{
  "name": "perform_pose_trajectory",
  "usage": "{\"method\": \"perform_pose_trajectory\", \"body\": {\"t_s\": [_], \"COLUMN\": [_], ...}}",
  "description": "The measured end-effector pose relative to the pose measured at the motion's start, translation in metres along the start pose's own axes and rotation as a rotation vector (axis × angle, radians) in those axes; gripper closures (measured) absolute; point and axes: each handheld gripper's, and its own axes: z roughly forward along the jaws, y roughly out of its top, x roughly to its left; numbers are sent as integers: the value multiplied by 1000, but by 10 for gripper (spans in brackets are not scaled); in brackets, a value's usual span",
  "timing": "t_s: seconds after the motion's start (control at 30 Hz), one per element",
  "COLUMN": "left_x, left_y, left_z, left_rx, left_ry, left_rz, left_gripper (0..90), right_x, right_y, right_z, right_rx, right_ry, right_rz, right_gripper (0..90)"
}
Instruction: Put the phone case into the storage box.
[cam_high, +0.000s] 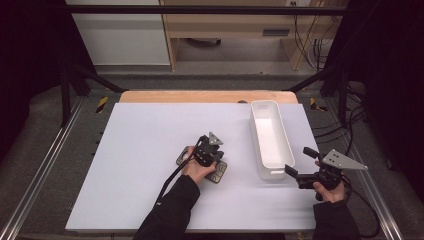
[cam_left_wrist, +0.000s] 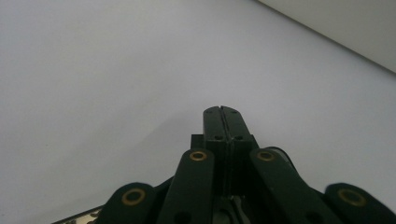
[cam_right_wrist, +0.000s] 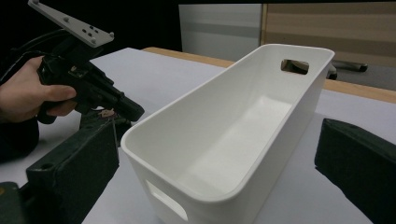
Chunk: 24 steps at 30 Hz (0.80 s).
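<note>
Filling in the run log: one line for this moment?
left gripper: shut, over dark flat object | right gripper: open, at bin end | bin: empty

A flat patterned item (cam_high: 218, 172) lies on the table (cam_high: 135, 150), well left of the bin (cam_high: 270, 137).

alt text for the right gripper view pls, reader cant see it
A long white plastic bin, empty, with a cut-out handle at each end, stands between the right gripper's two open black jaws on a pale table. At the upper left, a hand holds the left gripper low over the table beside the bin.
</note>
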Motion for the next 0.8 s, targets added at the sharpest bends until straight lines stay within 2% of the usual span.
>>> {"method": "perform_pose_trajectory", "body": {"t_s": [0.43,0.57,0.8], "left_x": [1,3,4], "left_y": [-1,0,0], "left_z": [5,8,8], "left_rx": [31,44,58], "left_ry": [-3,3,-12], "left_rz": [1,-4,-17], "left_gripper": [891,891,891], "right_x": [0,0,0], "right_y": [0,0,0], "right_z": [0,0,0], "right_rx": [1,1,0], "right_ry": [3,2,2], "right_rz": [-1,0,-3], "right_gripper": [3,3,3]}}
